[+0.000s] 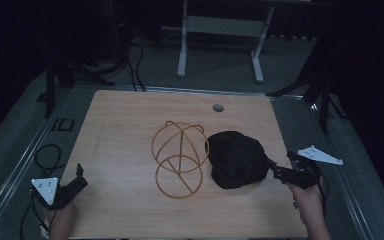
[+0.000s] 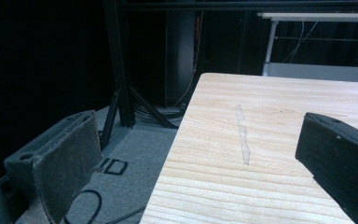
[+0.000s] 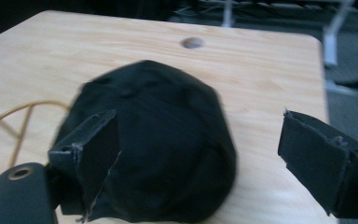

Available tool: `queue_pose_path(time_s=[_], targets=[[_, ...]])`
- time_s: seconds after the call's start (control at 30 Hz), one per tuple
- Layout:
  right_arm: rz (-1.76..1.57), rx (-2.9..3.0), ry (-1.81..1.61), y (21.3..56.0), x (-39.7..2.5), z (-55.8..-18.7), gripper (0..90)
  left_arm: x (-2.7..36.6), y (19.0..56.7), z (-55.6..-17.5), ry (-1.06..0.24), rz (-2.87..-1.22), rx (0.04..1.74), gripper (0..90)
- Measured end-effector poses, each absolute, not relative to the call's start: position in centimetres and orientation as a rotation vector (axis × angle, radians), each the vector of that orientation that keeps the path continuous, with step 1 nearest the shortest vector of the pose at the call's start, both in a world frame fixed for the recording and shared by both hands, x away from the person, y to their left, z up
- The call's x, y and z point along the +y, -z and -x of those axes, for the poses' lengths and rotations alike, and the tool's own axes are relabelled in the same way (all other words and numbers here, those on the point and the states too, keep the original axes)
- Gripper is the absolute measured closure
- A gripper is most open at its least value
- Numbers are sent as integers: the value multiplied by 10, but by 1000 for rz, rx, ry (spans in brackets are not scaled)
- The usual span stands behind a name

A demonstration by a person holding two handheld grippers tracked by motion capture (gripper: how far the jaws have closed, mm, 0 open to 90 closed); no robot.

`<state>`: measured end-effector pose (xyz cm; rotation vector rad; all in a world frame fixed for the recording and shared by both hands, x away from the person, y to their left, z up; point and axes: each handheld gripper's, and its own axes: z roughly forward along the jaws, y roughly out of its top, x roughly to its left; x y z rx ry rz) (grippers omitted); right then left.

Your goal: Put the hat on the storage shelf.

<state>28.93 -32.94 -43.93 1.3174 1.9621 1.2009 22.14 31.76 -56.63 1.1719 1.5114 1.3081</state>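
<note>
A black fabric cap (image 1: 236,159) lies dome-up on the wooden table (image 1: 125,125), right of centre. Beside its left edge stands a gold wire frame (image 1: 179,160) made of rings and curved bars. My right gripper (image 1: 274,169) sits at the cap's right edge, open. In the right gripper view the cap (image 3: 158,140) bulges between and just ahead of the spread jaws of that gripper (image 3: 200,158); part of the wire frame (image 3: 14,121) shows at the left. My left gripper (image 1: 81,175) hovers open over the table's near left corner, holding nothing, as the left gripper view (image 2: 200,158) confirms.
A round cable hole (image 1: 218,107) sits near the table's far edge. A pale scuff (image 2: 244,135) marks the wood by the left edge. Cables (image 1: 47,155) coil on the floor at left. A white desk frame (image 1: 220,30) and black stand legs (image 1: 325,100) stand beyond the table.
</note>
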Motion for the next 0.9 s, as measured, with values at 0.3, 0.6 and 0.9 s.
queue_pose_path(time_s=[0.3,0.6,0.9], targets=[[-1161,2164,-1145,437,-291,-300,185,317,566,-222,-1306,-1183,1503,5],[-1199,2225,-1025,454,-266,-313,330,316,566,-222,-1304,-1196,1487,5],[-1220,2220,-889,479,-255,-317,476,315,566,-222,-1301,-1209,1480,5]])
